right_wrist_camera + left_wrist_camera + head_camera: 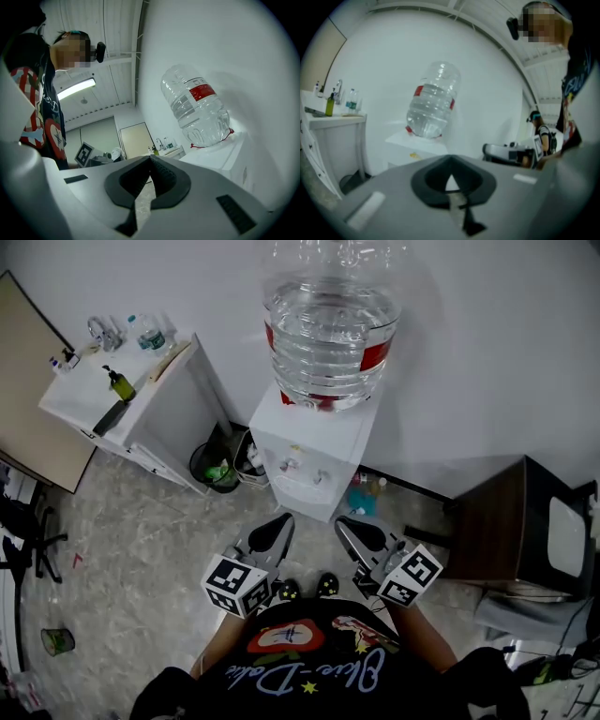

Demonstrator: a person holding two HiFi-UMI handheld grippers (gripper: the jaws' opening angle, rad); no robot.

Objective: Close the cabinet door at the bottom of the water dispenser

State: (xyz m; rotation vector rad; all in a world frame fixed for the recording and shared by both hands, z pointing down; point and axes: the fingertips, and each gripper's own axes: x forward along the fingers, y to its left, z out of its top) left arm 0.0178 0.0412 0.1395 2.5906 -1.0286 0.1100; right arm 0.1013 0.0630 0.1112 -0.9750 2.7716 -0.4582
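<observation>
Water dispenser (309,442) stands against the white wall, a big bottle (330,334) upside down on top. Its bottom door cannot be made out from above. The left gripper (279,524) and right gripper (347,524) hover side by side just in front of it, apart from it. Each has its jaws pressed together and holds nothing. A black bin (214,468) sits just to its left.
</observation>
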